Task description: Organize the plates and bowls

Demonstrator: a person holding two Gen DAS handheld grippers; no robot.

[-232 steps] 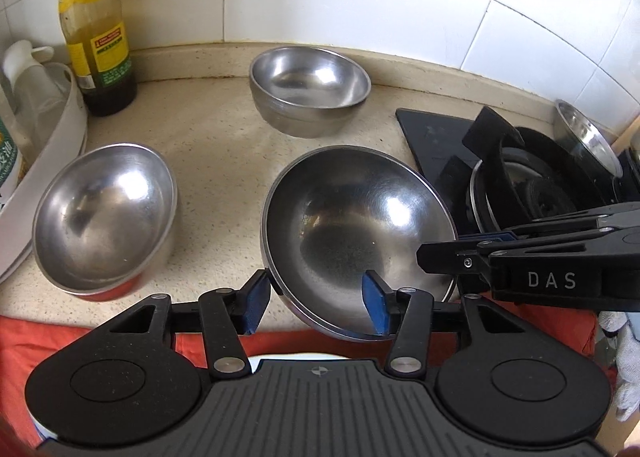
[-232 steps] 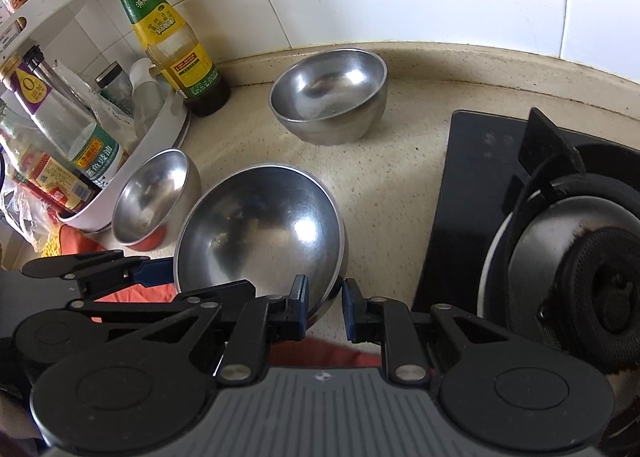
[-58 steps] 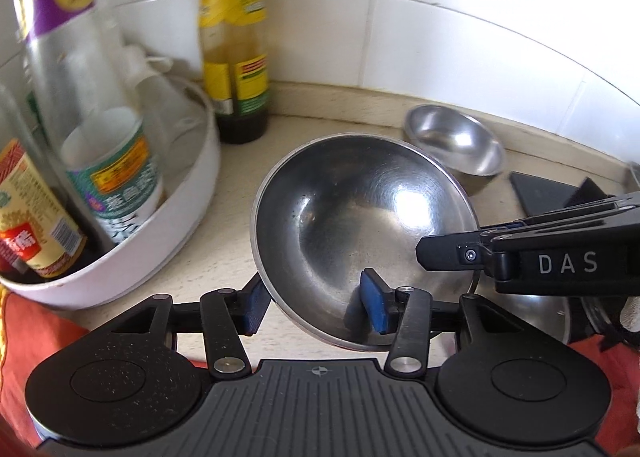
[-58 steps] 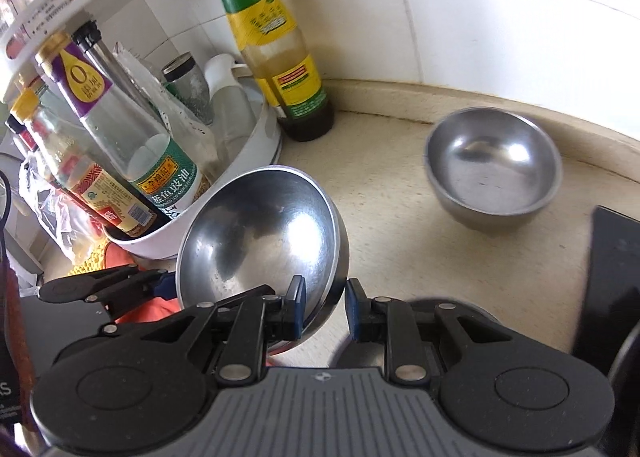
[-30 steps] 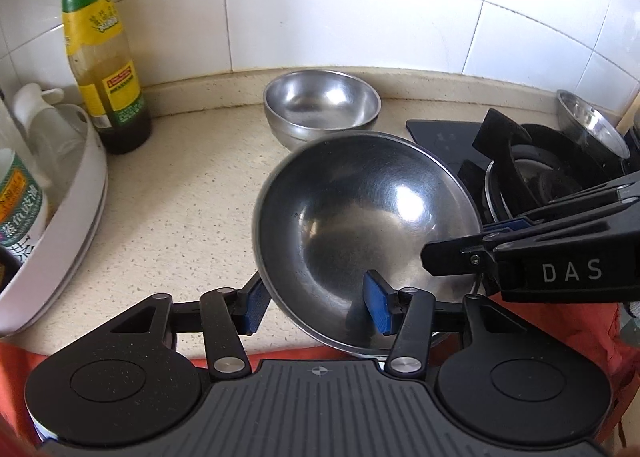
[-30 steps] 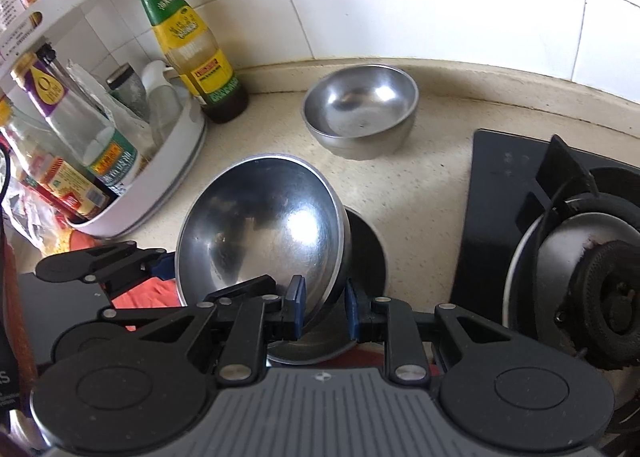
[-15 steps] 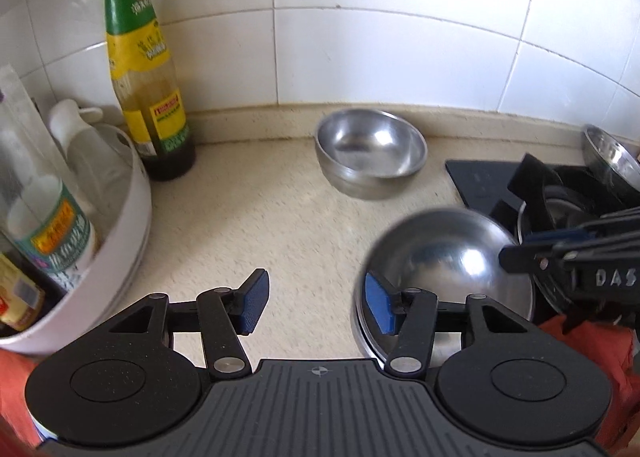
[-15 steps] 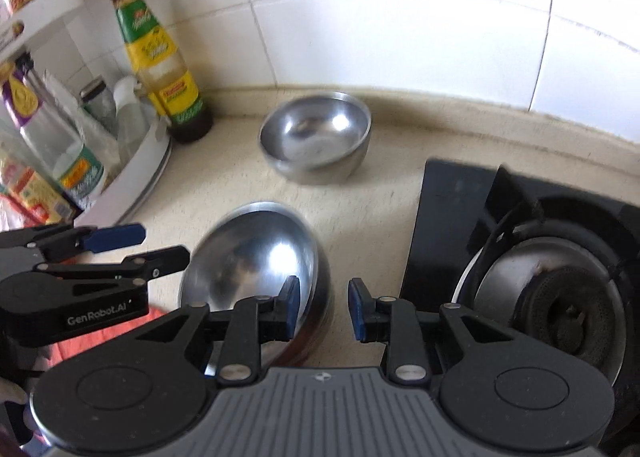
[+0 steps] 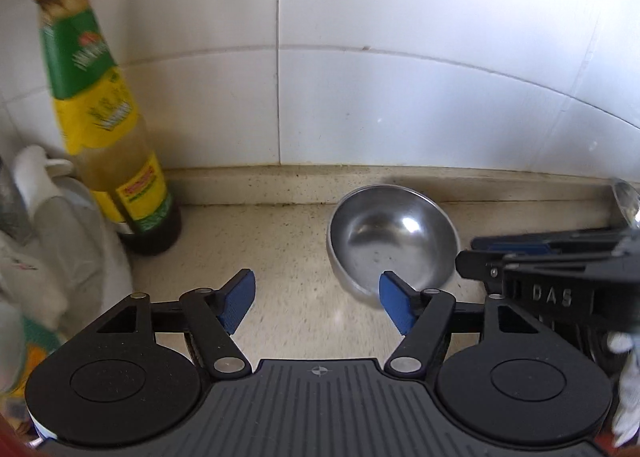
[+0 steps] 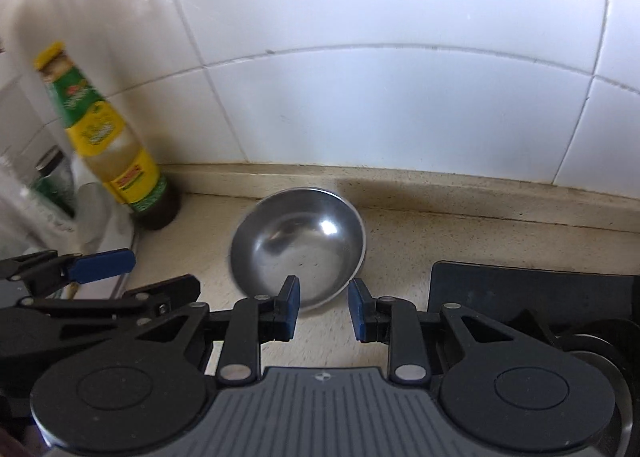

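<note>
Since a second earlier, the large steel bowl you had carried between both claws had gone from both views, and both claws had come closer to the tiled wall [image 10: 400,117].

One steel bowl [image 9: 392,239] stood upright on the speckled surface [image 9: 288,257], mouth facing up, near the back ledge. Being round, it had no long axis to speak of. One sauce bottle [image 9: 108,129], with a yellow cap and a green and yellow label, stood upright to its left, well apart from it, just beside a white rack [image 9: 72,241].

Your left claw [image 9: 316,299] had its jaws opening, with only bare surface between the blue pads; the bowl's near rim lay behind the right pad. Your right claw [image 10: 323,307] stood narrowly parted and gripped nothing, its pads just in front of the bowl's near edge.

The left view alone showed the rim of a second steel bowl [image 9: 626,201] at the far right edge, and the right claw from the side. The right view alone showed the black stove corner [image 10: 520,293], a small dark-lidded jar [image 10: 52,173] in the rack, and the left claw [image 10: 100,261] from the side.
</note>
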